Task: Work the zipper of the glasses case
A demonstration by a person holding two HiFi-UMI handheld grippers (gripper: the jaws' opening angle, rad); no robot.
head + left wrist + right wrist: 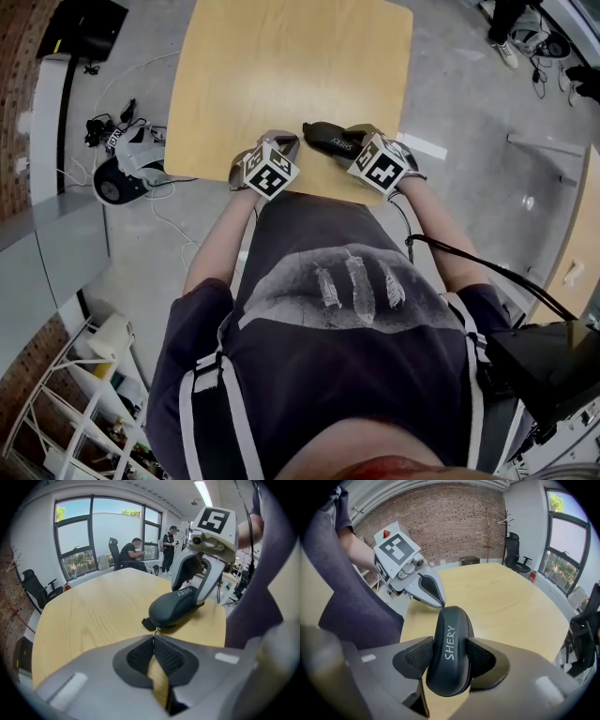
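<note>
Both hand-held grippers sit close together at the near edge of the wooden table (281, 66), in the middle of the head view. The glasses case (328, 139) lies between them, a dark oblong. Its long axis runs from the centre of the frame down to the right, and its right-hand part is inside the right gripper (349, 142). That gripper's own view shows its ribbed pads pressed against the two long sides of the case, clamped across its width, with the printed end sticking out beyond the tips.

The left gripper (153, 638) has its jaws closed tight. A thin metal zipper pull (153, 630) runs from the free end of the case straight into the pinched tips, so it looks held there. In the left gripper view the case lies directly ahead and slants toward the upper right of the frame. As I judge it, the slider has to travel along that slanted line, so the left hand does the pulling and the right hand only holds the case steady.
</note>
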